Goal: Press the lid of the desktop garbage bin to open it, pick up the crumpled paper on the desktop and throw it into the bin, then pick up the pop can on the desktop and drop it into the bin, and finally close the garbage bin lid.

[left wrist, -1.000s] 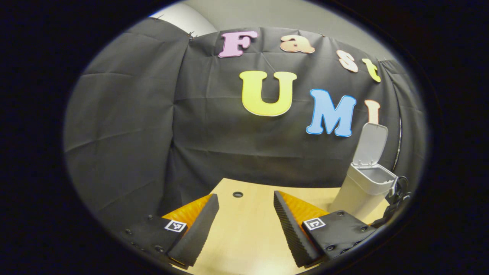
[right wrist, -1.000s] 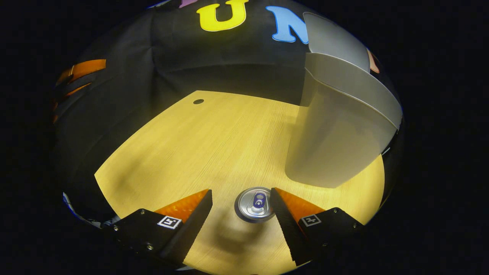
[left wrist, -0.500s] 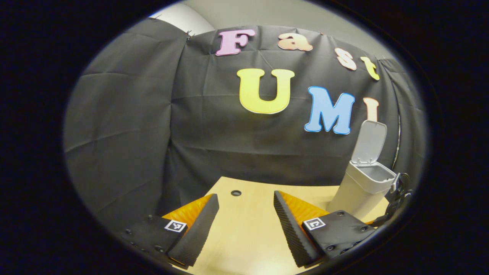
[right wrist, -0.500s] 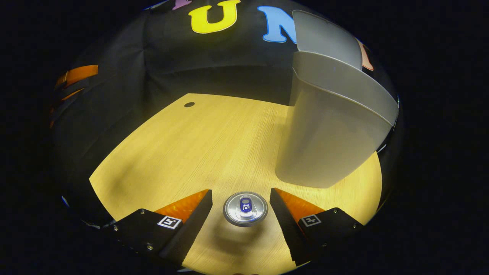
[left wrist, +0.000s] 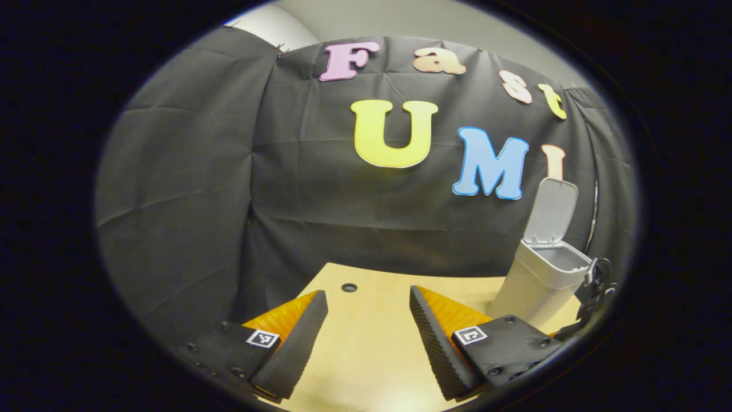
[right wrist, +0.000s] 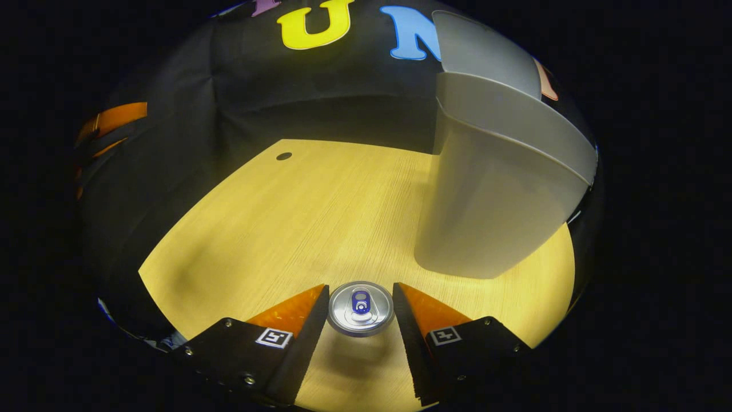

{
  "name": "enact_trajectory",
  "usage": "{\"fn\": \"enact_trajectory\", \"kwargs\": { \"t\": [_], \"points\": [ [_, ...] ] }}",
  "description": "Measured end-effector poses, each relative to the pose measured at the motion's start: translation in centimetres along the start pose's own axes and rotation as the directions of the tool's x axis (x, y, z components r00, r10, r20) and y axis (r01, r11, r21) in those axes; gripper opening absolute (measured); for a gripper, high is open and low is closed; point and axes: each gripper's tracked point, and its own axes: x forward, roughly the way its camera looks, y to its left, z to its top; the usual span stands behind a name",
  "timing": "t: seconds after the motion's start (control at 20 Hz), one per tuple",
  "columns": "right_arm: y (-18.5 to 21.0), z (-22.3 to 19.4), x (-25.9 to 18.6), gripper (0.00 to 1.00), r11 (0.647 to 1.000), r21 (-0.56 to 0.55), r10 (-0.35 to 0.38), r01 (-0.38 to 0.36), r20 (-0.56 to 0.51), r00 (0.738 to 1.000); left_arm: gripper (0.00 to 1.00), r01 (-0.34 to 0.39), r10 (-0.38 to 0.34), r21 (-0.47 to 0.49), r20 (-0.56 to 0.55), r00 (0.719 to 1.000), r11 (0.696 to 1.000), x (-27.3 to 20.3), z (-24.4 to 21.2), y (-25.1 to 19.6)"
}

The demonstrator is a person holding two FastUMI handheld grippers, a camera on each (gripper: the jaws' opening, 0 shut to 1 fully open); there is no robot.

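A silver pop can stands upright on the wooden desktop, seen from above in the right gripper view. My right gripper is shut on it, one finger against each side of its rim. Just right of the can rises the pale garbage bin with its lid tipped up and open. The left gripper view has that bin far right, lid raised. My left gripper is open above the desk with nothing between its fingers.
A small round hole marks the desk near its far edge. The black cloth wall closes off the back and left. My left gripper shows at the far left in the right gripper view; my right gripper's body sits beside the bin.
My right gripper's fingers have closed in from either side onto the pop can. The left gripper has barely drifted and stays open.
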Motion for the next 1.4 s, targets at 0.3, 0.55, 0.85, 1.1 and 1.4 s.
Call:
{"fn": "enact_trajectory", "kwargs": {
  "t": [0.3,0.55,0.85,1.1,1.4],
  "points": [
    [-0.5,4.4,-2.2,0.72,0.999,0.031,0.013,-0.017,0.114,0.993,0.96,0.037,-0.037,-0.001,-0.001,0.999,0.999,1.1,0.2,-1.8],
    [-0.6,10.8,-5.1,0.72,0.998,0.051,0.02,-0.035,0.266,0.964,0.96,0.059,-0.059,-0.004,-0.007,0.998,0.998,1.8,0.1,-2.9],
    [-1.1,18.4,-9.6,0.72,0.998,0.045,0.023,-0.048,0.437,0.899,0.95,0.076,-0.076,-0.008,-0.007,0.997,0.997,2.4,0.1,-3.6],
    [-3.2,23.4,-13.9,0.72,0.999,0.041,-0.031,0.009,0.57,0.821,0.95,0.073,-0.073,-0.002,-0.011,0.997,0.997,2.6,-0.2,-3.2],
    [-7.1,27.3,-17.1,0.71,0.994,0.057,-0.108,0.094,0.653,0.75,0.96,0.079,-0.079,-0.007,-0.015,0.997,0.997,2.9,-0.3,-3.5]
  ]
}}
